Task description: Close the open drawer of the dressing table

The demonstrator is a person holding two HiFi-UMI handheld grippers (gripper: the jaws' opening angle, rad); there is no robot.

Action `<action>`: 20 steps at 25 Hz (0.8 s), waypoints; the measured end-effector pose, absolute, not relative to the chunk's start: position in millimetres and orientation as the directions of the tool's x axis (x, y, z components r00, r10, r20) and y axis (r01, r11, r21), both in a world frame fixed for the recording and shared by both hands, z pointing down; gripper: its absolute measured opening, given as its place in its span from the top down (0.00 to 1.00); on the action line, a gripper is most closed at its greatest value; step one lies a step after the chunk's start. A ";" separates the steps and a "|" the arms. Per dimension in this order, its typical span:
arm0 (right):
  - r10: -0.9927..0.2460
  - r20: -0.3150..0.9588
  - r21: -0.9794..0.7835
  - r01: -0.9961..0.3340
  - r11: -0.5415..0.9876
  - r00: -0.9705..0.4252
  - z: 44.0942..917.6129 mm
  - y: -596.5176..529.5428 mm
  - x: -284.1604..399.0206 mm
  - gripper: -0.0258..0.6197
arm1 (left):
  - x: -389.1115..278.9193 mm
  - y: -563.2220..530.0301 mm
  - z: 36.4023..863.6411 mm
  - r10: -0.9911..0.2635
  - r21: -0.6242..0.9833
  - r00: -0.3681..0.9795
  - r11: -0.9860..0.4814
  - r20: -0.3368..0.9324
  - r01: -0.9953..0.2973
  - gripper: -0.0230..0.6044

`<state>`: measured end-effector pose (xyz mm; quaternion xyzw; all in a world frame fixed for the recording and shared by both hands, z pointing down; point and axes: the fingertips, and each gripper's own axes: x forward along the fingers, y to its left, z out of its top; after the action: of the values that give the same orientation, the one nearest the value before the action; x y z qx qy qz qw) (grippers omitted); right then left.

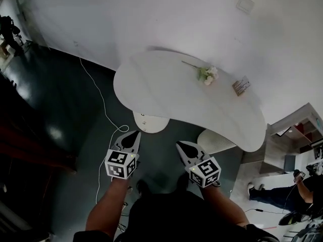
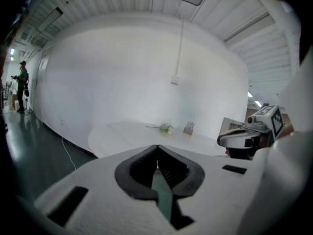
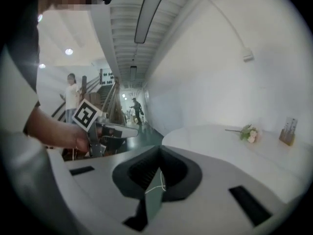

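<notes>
Jaws shut & empty on our left hand-held gripper (image 1: 130, 140) & right hand-held gripper (image 1: 185, 150), short of the counter (image 1: 166, 92), prob. for shoving, not gripping.

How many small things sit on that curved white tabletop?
2: a pale pink flower sprig toward the back middle, and a small brownish card-like object to its right. Nothing looks hidden.

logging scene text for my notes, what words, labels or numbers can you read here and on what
small card on the dressing table: print too small and blurred to read
marker cubes: black square patterns only, no words
nothing else carries readable text
</notes>
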<state>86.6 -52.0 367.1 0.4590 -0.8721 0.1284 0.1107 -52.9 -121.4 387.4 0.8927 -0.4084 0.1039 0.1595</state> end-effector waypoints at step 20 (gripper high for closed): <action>-0.877 0.106 -0.152 -0.879 0.452 -0.469 289.0 -44.7 359.9 0.95 | 113.0 -83.1 297.9 -0.799 0.123 0.554 -0.541 0.232 -0.832 0.95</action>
<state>359.9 -44.7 289.0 0.5152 -0.8520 0.0930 0.0059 113.0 -83.1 297.9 0.8747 -0.4663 0.0740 0.1098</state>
